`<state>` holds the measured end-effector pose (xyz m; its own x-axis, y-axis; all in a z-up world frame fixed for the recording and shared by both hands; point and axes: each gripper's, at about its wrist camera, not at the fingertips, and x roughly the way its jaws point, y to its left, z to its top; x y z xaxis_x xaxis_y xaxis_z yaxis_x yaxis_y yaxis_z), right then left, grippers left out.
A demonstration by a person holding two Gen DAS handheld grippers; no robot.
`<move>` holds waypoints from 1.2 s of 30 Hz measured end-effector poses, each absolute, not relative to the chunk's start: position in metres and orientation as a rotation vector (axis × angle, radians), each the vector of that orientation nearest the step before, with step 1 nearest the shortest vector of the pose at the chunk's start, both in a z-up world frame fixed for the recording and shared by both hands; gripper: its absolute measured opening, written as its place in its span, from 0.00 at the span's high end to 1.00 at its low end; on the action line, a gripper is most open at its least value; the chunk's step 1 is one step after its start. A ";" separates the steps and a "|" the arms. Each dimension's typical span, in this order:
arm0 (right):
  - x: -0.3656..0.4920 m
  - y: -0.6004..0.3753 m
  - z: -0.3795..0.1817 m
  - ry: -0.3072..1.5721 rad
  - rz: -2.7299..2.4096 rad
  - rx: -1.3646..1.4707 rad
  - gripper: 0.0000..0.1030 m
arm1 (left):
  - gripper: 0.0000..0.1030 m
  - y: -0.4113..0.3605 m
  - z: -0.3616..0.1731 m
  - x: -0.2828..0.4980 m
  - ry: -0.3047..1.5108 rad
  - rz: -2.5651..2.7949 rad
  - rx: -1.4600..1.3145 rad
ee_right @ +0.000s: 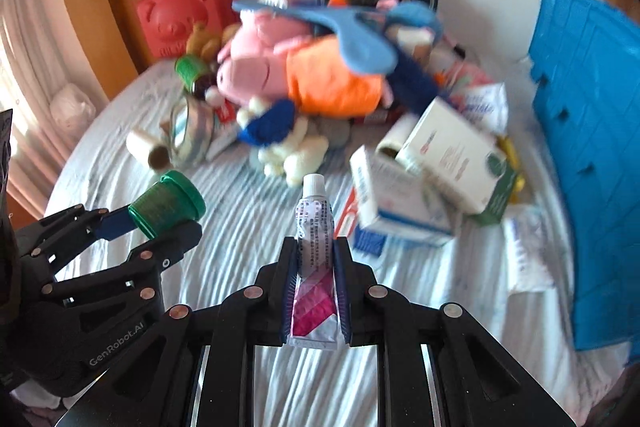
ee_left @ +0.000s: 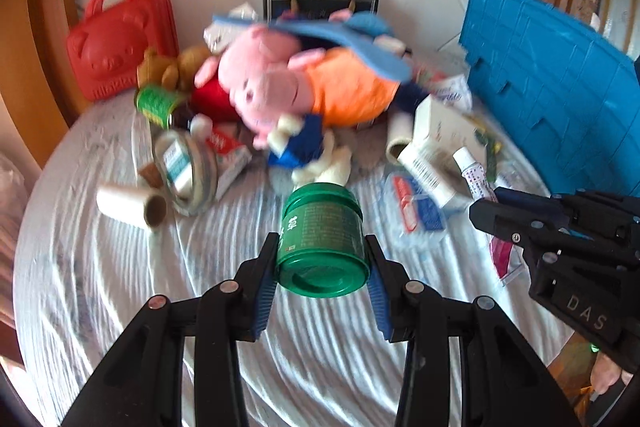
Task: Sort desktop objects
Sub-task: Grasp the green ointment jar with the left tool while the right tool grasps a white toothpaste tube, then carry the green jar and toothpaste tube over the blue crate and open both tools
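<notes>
While both loads hang clear of the white wrinkled sheet (ee_left: 120, 307), keep each grip firm: left gripper (ee_left: 322, 291) clamps the green round tin (ee_left: 322, 243); right gripper (ee_right: 316, 291) pinches the white-and-pink soft tube (ee_right: 314, 267). Carry toward the blue plastic crate (ee_right: 592, 147) at the right edge, avoiding the toy pile.

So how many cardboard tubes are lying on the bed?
2. One cardboard tube lies left of the pile beside the glass jar; the other tube lies right, against the white boxes. The pile may hide more.
</notes>
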<state>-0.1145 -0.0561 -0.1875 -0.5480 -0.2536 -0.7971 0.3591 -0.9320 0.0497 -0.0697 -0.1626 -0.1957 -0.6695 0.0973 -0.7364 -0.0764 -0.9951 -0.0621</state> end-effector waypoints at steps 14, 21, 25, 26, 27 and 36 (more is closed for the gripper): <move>-0.098 0.080 -0.031 0.120 -2.806 0.727 0.83 | 0.61 -0.038 -0.070 -0.077 0.073 2.869 -0.737; -0.092 0.209 0.020 0.129 -2.954 0.542 0.83 | 0.61 0.098 -0.003 -0.091 0.053 2.827 -0.529; -0.098 0.301 0.030 0.096 -3.036 0.512 0.83 | 0.61 0.186 0.020 -0.094 0.061 2.795 -0.494; -0.101 0.315 0.030 0.091 -3.048 0.511 0.83 | 0.61 0.208 0.023 -0.094 0.060 2.785 -0.491; -0.103 0.333 0.029 0.083 -3.060 0.514 0.83 | 0.61 0.226 0.024 -0.094 0.061 2.774 -0.496; -0.137 0.431 0.001 0.138 -3.100 0.748 0.83 | 0.61 0.353 0.002 -0.121 0.150 2.703 -0.781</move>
